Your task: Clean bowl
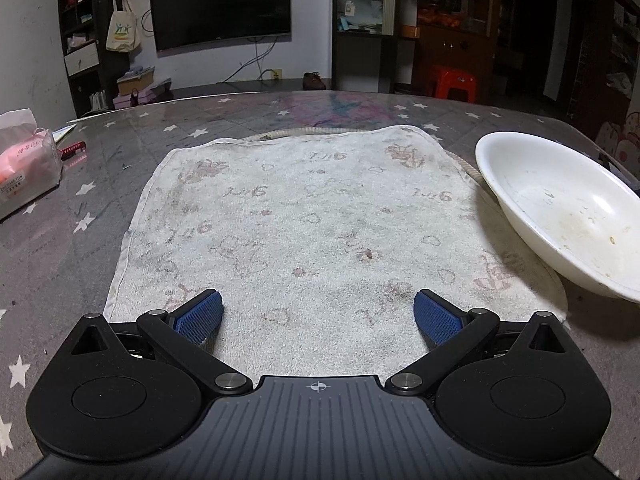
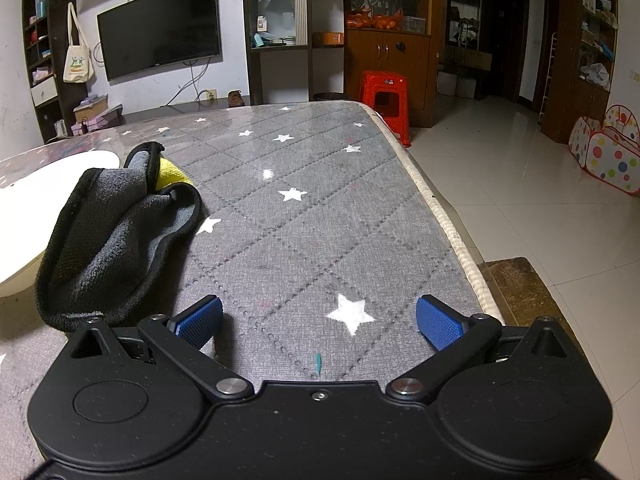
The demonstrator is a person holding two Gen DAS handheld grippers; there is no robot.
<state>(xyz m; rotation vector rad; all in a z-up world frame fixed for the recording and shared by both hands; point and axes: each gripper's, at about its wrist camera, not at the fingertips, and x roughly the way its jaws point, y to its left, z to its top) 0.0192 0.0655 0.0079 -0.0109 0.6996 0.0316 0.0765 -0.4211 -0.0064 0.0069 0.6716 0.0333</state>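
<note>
A white bowl [image 1: 560, 208] with specks of dirt inside sits at the right of the left wrist view, partly on a worn white towel [image 1: 304, 236]. My left gripper [image 1: 318, 310] hovers open over the towel's near edge, nothing between its blue pads. In the right wrist view the bowl [image 2: 36, 216] shows at the far left, with a crumpled grey cloth [image 2: 116, 240] with a yellow patch lying beside it. My right gripper [image 2: 318, 316] is open over the bare star-patterned table cover [image 2: 320, 200], to the right of the cloth.
A tissue pack [image 1: 24, 168] and a small red item [image 1: 74, 150] lie at the table's left. The table's right edge [image 2: 452, 232] drops to a tiled floor. A red stool [image 2: 384, 96] stands beyond the far corner. A TV [image 1: 220, 4] hangs on the back wall.
</note>
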